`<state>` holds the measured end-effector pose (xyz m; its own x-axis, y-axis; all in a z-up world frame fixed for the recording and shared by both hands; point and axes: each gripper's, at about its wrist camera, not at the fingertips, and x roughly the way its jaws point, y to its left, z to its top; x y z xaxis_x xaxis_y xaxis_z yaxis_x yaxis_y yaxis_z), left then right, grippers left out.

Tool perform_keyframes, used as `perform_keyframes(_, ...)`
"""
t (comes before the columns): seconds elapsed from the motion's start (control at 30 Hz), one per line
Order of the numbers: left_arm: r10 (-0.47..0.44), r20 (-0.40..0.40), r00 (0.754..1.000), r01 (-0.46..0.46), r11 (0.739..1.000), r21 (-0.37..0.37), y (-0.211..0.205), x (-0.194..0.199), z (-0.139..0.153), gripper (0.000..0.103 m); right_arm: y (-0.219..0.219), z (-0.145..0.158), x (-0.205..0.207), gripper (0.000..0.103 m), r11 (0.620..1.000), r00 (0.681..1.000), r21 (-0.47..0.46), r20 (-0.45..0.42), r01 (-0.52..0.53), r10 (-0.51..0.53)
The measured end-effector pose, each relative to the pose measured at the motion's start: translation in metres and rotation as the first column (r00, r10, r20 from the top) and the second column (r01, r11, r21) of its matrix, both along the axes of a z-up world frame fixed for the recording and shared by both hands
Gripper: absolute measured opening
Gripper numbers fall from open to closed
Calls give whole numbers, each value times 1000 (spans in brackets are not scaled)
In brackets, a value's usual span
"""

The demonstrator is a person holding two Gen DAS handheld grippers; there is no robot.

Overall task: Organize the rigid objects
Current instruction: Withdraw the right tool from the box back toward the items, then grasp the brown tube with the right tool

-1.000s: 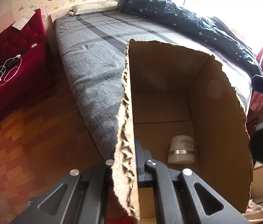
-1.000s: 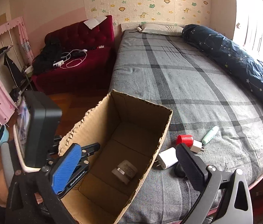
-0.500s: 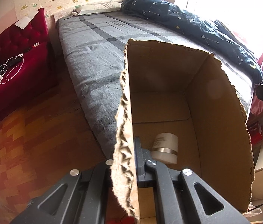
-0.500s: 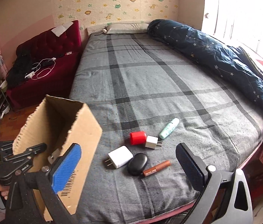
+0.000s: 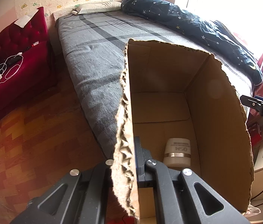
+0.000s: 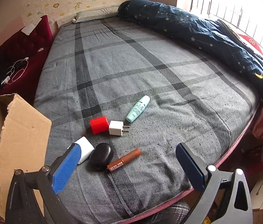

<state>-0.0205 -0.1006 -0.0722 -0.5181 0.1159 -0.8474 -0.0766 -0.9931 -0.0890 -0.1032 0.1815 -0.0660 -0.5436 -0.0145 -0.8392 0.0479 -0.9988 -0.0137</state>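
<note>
Grey plaid bedsheet (image 6: pixel 150 71), red cap (image 6: pixel 99 124)

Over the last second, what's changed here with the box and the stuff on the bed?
The right gripper swung from over the cardboard box out to the small things on the bed, open, the black case nearest. The cream jar shifted a little inside the box. The left gripper stays clamped on the box wall; the bed items haven't moved.

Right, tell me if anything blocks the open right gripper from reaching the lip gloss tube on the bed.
Nothing visible does. The right gripper hangs open above the bed's near edge, with bare blanket between it and the brown lip gloss tube. The black case lies against the tube's left side, crowding a grasp there.
</note>
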Motion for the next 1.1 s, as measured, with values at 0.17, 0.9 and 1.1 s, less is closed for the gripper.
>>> perform_keyframes(0.17,0,2,1000,0,1000,5,-1,-2,-1,4,5,-14,-5,103,999,999,-3,30,35,-35)
perform_keyframes(0.9,-4,10,1000,4,1000,26,-6,-5,-11,4,17,-78,-30,103,970,958,-93,205,224,-201)
perform_keyframes(1.1,-5,14,1000,4,1000,28,-6,-6,-12,4,17,-89,-36,91,961,943,-93,241,259,-231)
